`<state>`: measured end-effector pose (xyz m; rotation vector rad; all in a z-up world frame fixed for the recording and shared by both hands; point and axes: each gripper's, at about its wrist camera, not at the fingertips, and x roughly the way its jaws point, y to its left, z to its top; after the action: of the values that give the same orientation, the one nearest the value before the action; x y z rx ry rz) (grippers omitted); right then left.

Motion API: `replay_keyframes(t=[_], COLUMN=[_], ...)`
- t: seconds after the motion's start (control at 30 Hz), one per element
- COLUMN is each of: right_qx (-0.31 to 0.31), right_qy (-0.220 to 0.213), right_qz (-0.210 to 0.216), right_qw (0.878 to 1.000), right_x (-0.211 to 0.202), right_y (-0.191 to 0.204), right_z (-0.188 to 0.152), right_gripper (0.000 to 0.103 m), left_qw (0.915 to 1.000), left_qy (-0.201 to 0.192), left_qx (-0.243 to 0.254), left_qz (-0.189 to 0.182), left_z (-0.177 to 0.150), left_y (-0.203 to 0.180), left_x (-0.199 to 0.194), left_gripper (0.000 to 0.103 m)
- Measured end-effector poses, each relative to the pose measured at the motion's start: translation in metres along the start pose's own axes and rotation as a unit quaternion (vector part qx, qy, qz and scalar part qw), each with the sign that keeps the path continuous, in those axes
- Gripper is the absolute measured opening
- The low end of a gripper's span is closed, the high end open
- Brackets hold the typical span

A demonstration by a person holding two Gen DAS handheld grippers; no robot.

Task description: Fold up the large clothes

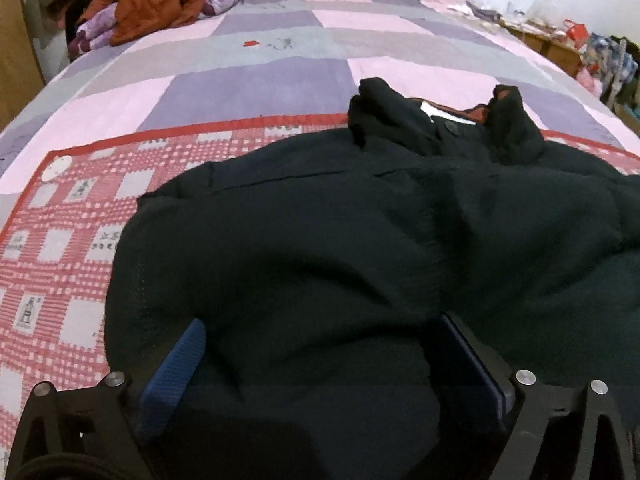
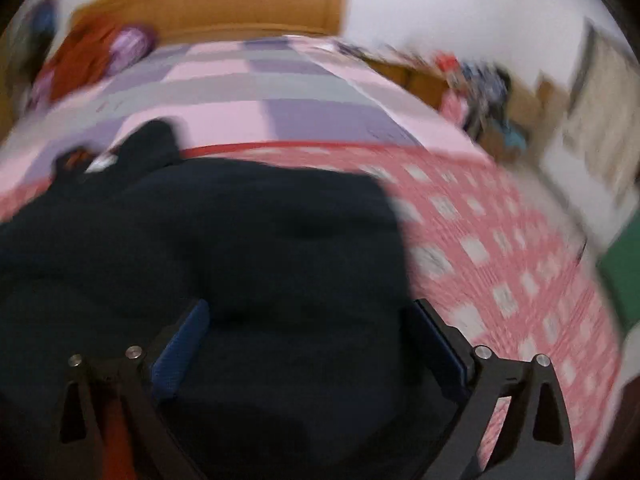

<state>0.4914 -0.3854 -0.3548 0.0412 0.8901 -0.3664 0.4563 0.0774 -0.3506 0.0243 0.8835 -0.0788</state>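
I see the large black knitted garment (image 1: 360, 232) spread on the bed's red-and-white checked blanket (image 1: 60, 220), its long axis running away from me and its collar with the white label at the far end. My left gripper (image 1: 320, 364) and right gripper (image 2: 312, 344) both tilt downward over its near hem. Both pairs of blue-padded fingers (image 1: 176, 368) stand wide apart, with cloth lying between them but pinched by neither.

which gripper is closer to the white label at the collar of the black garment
Hard to tell. The white label lies up-right of the left gripper, up-left of the right gripper; both are over the black garment.
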Motion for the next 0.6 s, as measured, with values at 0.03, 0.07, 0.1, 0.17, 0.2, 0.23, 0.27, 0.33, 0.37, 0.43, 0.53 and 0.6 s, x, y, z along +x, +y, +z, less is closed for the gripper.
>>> replay_keyframes(t=[0.03, 0.07, 0.1, 0.17, 0.2, 0.23, 0.27, 0.33, 0.37, 0.43, 0.53, 0.6], right_qx=[-0.002, -0.020, -0.033, -0.034, -0.026, -0.025, -0.033, -0.045, -0.052, -0.061, -0.076, -0.107], right_qy=[0.006, 0.008, 0.008, 0.023, 0.026, 0.013, -0.011, -0.062, -0.104, -0.157, -0.174, -0.153], right_qz=[-0.005, -0.012, -0.021, -0.040, -0.043, -0.061, -0.083, -0.101, -0.098, -0.073, 0.029, 0.091], right_qw=[1.000, 1.000, 0.999, 0.998, 0.998, 0.998, 0.996, 0.992, 0.988, 0.983, 0.981, 0.978], right_x=[0.004, 0.007, 0.007, 0.009, 0.007, -0.001, -0.013, -0.042, -0.065, -0.096, -0.117, -0.112], right_y=[-0.013, -0.019, -0.021, -0.026, -0.034, -0.033, -0.030, -0.028, -0.018, -0.001, 0.044, 0.089], right_z=[-0.001, -0.001, 0.000, -0.001, -0.002, -0.003, -0.003, -0.004, -0.004, -0.006, 0.002, 0.009], right_gripper=[0.102, 0.102, 0.102, 0.102, 0.102, 0.102, 0.101, 0.101, 0.101, 0.101, 0.102, 0.101], left_qw=[1.0000, 0.9999, 0.9999, 0.9999, 0.9999, 0.9999, 0.9999, 0.9997, 0.9993, 0.9979, 0.9970, 0.9982], left_qy=[-0.001, 0.000, 0.003, 0.007, 0.008, 0.009, 0.006, -0.021, -0.038, -0.065, -0.072, -0.055], left_qx=[0.005, 0.009, 0.007, -0.003, -0.003, 0.000, 0.002, 0.004, 0.002, -0.006, -0.014, 0.005], left_qz=[0.004, 0.014, 0.015, 0.012, 0.012, 0.013, 0.015, 0.015, 0.008, -0.004, -0.023, -0.021], left_z=[-0.001, -0.002, -0.003, -0.002, -0.001, 0.000, 0.002, 0.007, 0.010, 0.020, 0.038, 0.048], left_y=[-0.002, -0.004, -0.003, -0.001, -0.001, 0.000, 0.001, 0.003, 0.005, 0.007, 0.000, -0.014], left_x=[0.001, 0.003, 0.003, 0.002, 0.001, -0.002, -0.009, -0.028, -0.039, -0.055, -0.057, -0.042], left_gripper=[0.098, 0.098, 0.098, 0.098, 0.097, 0.097, 0.097, 0.097, 0.097, 0.097, 0.097, 0.097])
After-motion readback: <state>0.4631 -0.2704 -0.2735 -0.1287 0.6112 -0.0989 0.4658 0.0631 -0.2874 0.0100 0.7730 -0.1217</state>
